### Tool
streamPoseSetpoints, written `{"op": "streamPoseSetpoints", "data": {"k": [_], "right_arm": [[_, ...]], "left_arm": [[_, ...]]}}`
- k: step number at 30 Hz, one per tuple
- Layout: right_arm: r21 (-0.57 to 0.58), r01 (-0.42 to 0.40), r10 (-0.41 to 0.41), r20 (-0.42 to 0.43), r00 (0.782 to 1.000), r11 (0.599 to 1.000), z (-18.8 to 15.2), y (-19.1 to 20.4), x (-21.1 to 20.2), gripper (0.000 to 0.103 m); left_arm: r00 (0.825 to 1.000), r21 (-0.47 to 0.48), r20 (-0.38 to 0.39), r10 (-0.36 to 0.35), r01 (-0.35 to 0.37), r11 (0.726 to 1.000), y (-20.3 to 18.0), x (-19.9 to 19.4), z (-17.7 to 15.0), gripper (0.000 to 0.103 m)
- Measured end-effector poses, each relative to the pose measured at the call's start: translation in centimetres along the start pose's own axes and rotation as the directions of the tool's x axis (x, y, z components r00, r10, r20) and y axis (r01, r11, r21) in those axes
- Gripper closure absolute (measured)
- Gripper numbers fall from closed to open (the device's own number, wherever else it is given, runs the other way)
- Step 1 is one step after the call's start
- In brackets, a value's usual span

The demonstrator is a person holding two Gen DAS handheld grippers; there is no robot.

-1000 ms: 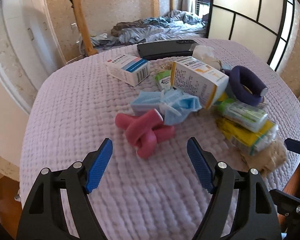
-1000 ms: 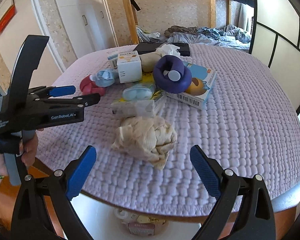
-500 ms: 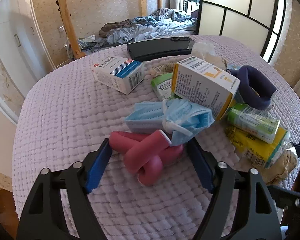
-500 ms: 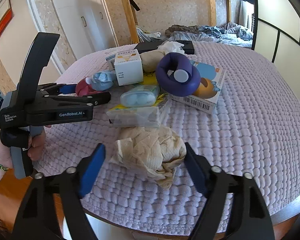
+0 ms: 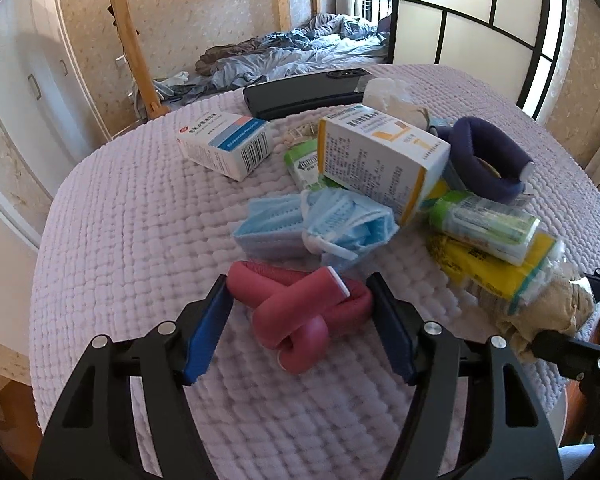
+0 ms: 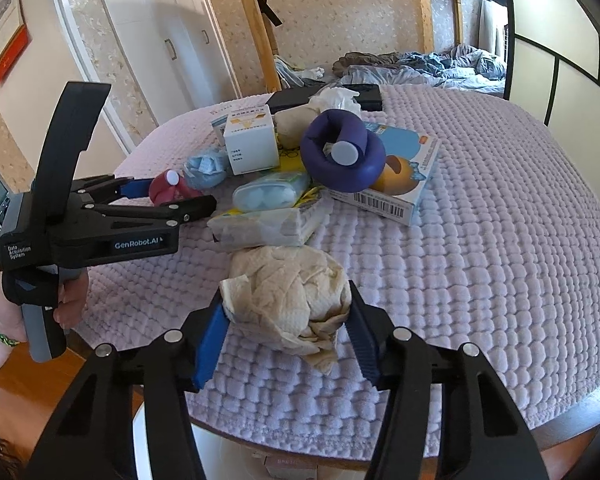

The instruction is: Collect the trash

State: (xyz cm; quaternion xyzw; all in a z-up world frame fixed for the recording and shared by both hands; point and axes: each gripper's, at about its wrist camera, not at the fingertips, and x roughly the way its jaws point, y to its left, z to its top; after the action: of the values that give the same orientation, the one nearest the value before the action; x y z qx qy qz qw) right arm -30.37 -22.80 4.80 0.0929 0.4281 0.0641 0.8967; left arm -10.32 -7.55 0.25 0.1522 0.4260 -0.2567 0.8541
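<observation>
I am looking over a round worktop (image 6: 480, 220) that is wearing a quilted lilac cover, and the clutter is sitting bunched toward its middle and near edge, within reach of both tools. A white bin seems to be waiting below the near edge in the right wrist view, though I cannot tell its contents.

I am holding the left hand-held gripper (image 5: 300, 304) low over the cover with its blue pads flanking a knot of pink foam hair rollers (image 5: 300, 316). The jaws are standing spread around the rollers, just beside them on both sides; I cannot tell whether the pads are touching yet.

I am setting the right hand-held gripper (image 6: 286, 320) around a crumpled beige paper towel (image 6: 288, 296) near the worktop's edge. Both pads are pressing against the wad's sides, so I judge it is pinching the towel, probably because it is the clearest piece of trash.

Behind the rollers, a crumpled blue face mask (image 5: 320, 224) is lying against a white and orange medicine box (image 5: 380, 160). To its right, a navy foam roller ring (image 5: 484, 160) is resting partly on a cartoon-printed box (image 6: 396, 176). A yellow tissue packet (image 5: 500, 264) is carrying a green-labelled pack (image 5: 484, 220) on top.
</observation>
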Motion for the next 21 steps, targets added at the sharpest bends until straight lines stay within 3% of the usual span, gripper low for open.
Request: {"op": "streamPoseSetpoints", "data": {"k": [11,21], "right_arm": [[0.022,-0.021,0.021,-0.002,1.0,1.0,-0.3,-0.6,-2.0,0.049],[0.049,-0.01,0.011,-0.005,1.0,0.999,-0.7,-1.7,-2.6,0.049]], "left_arm": [[0.999,-0.063,-0.017,-0.04,0.039,0.997,-1.4,-2.6,-2.2,0.033],[0.999,-0.113,0.001,-0.035,0.035,0.993,-3.2,-4.8,-3.5,0.033]]}}
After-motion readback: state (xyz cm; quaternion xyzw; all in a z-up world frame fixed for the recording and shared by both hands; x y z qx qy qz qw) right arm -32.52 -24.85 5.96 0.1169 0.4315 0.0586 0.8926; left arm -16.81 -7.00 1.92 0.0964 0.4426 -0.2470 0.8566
